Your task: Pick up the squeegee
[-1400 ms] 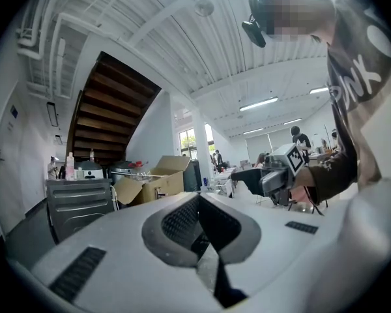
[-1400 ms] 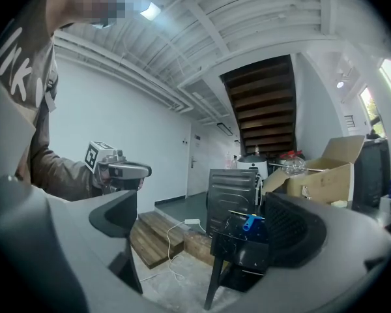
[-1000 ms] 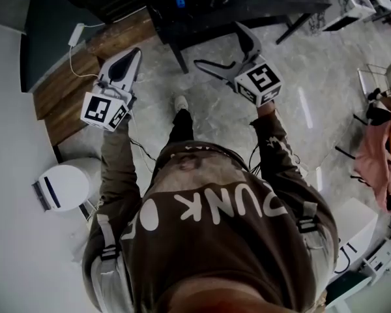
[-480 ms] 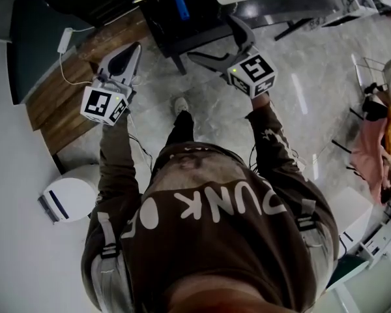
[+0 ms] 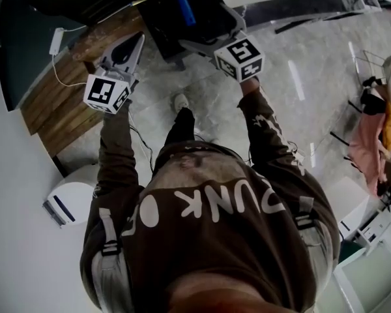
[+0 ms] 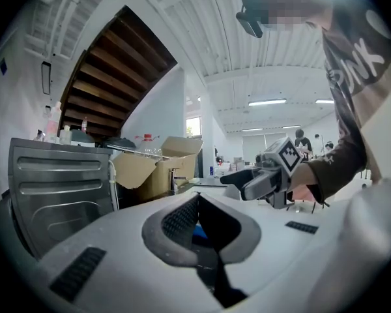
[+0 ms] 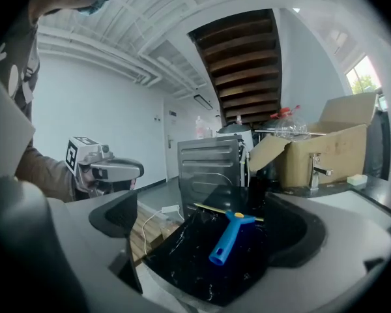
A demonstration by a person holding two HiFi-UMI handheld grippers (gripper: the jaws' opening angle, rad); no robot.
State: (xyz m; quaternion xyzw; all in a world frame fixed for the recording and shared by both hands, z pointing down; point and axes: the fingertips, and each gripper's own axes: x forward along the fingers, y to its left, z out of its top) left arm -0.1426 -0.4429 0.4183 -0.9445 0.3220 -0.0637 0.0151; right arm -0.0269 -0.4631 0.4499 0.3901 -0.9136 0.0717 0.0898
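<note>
left gripper: fingers were pressed together, nothing held
right gripper: fingers were spread wide, nothing gripped
squeegee: was laid flat on the black tabletop, ahead between the right fingers, untouched
handling: probably light, stiff plastic, so the blue handle would be best grabbed, not the thin blade

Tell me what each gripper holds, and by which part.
Nothing is held. The right gripper is open, short of the squeegee on the table; the left gripper is shut and empty.
</note>
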